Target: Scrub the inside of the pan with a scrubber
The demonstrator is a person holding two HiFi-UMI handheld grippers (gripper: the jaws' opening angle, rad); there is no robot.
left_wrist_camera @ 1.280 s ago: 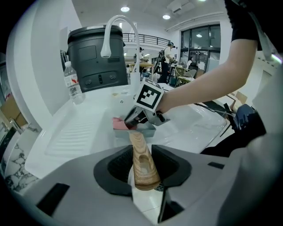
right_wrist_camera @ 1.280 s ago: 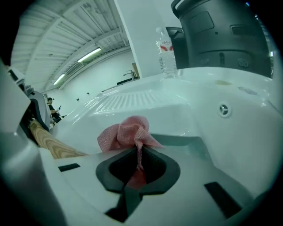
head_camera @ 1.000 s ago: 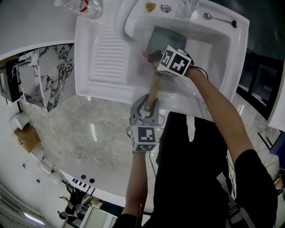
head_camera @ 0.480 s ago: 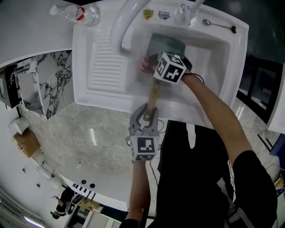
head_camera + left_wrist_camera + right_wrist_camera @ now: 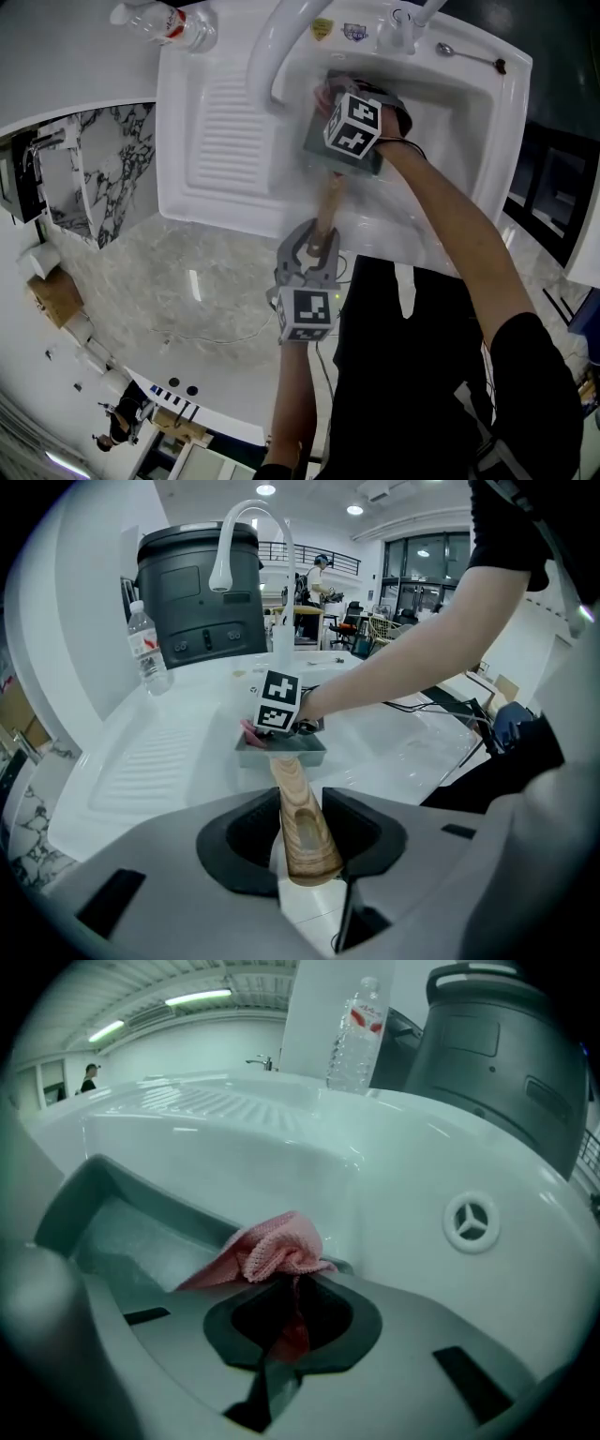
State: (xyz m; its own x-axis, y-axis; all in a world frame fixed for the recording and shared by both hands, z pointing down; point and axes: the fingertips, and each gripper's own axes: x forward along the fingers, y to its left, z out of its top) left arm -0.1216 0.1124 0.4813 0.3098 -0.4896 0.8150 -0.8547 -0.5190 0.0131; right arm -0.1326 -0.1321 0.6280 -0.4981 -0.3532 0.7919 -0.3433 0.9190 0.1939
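Grey marble floor (image 5: 178, 291) lies beside the white sink unit (image 5: 216, 112), with tall windows (image 5: 427, 564) and ceiling lights (image 5: 265, 489) beyond.

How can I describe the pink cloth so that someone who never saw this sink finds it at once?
Start at the white sink and find the square grey pan with a wooden handle in its basin. At the pan's edge, the right gripper pinches a crumpled pink cloth. It is the only pink, soft thing among hard white, grey and wooden ones.
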